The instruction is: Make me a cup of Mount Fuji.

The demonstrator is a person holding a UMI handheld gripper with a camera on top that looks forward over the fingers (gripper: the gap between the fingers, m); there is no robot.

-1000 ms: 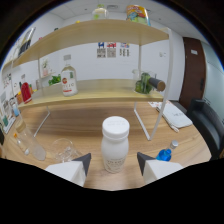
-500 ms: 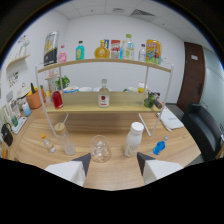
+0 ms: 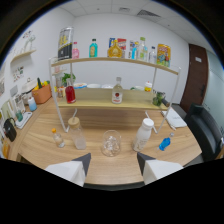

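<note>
My gripper [image 3: 113, 165] is open, its two white fingers [image 3: 70, 171] spread wide with nothing between them. Beyond them on the wooden table [image 3: 115, 172] stands a clear round glass [image 3: 110, 144], straight ahead. A white bottle with a white cap [image 3: 142, 135] stands to its right, with a small blue object [image 3: 164, 144] further right. Left of the glass stand a tall clear bottle with a cork lid [image 3: 77, 134] and a small bottle with an orange cap [image 3: 58, 139].
A two-tier wooden shelf [image 3: 115, 102] stands behind the table. Its lower board holds a red bottle [image 3: 70, 93], a clear bottle with a red label [image 3: 117, 92] and a plant [image 3: 160, 98]. Several bottles line the top board [image 3: 120, 49]. A dark door [image 3: 194, 75] and chair [image 3: 206, 131] are at the right.
The gripper has pulled back and swung left. The white bottle, close ahead a second ago, now stands farther off to the right, and the glass has come in line ahead.
</note>
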